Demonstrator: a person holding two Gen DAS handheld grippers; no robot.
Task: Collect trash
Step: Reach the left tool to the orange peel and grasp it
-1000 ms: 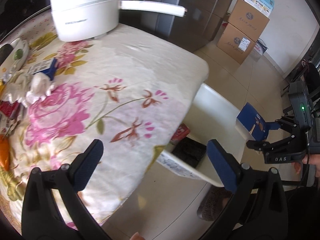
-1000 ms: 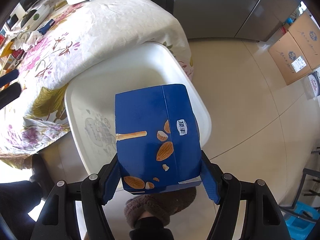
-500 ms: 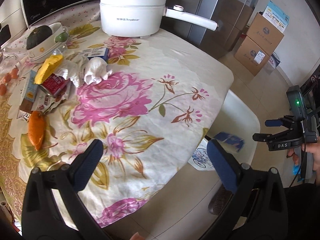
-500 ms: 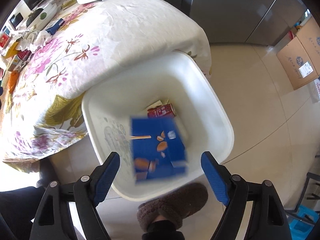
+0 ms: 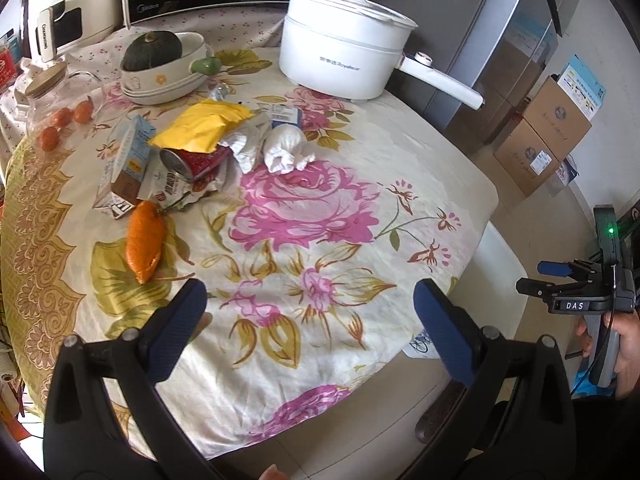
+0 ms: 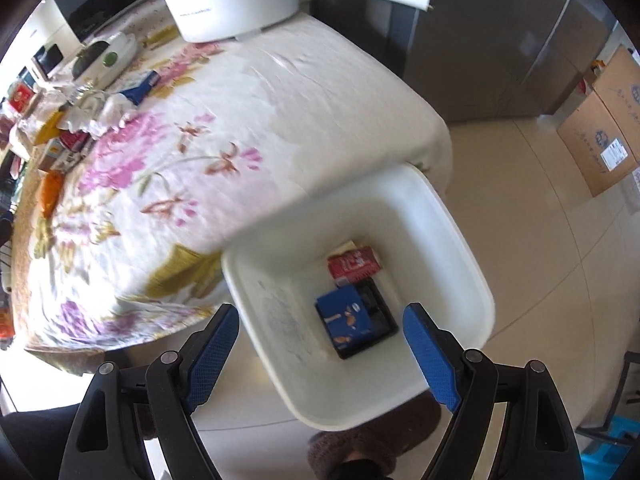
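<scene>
A white bin (image 6: 456, 240) stands on the floor beside the table; in it lie a blue snack box (image 6: 344, 316), a red packet (image 6: 354, 264) and a black tray (image 6: 378, 320). My right gripper (image 6: 320, 348) is open and empty above the bin's near rim. It also shows in the left wrist view (image 5: 560, 276). My left gripper (image 5: 308, 320) is open and empty over the table's front edge. Trash lies at the table's far left: a yellow bag (image 5: 204, 126), a red can (image 5: 196, 162), white tissues (image 5: 284, 148), a carton (image 5: 126, 160), an orange wrapper (image 5: 144, 240).
A white electric pot (image 5: 344, 60) with a long handle stands at the back of the floral tablecloth (image 5: 320, 220). A bowl with a squash (image 5: 154, 58), a glass jar (image 5: 48, 92) and small oranges (image 5: 60, 120) sit at back left. Cardboard boxes (image 5: 544, 132) stand on the floor at right.
My right gripper opened and the blue box dropped into the bin. My left gripper swung back over the table, bringing the trash pile into view.
</scene>
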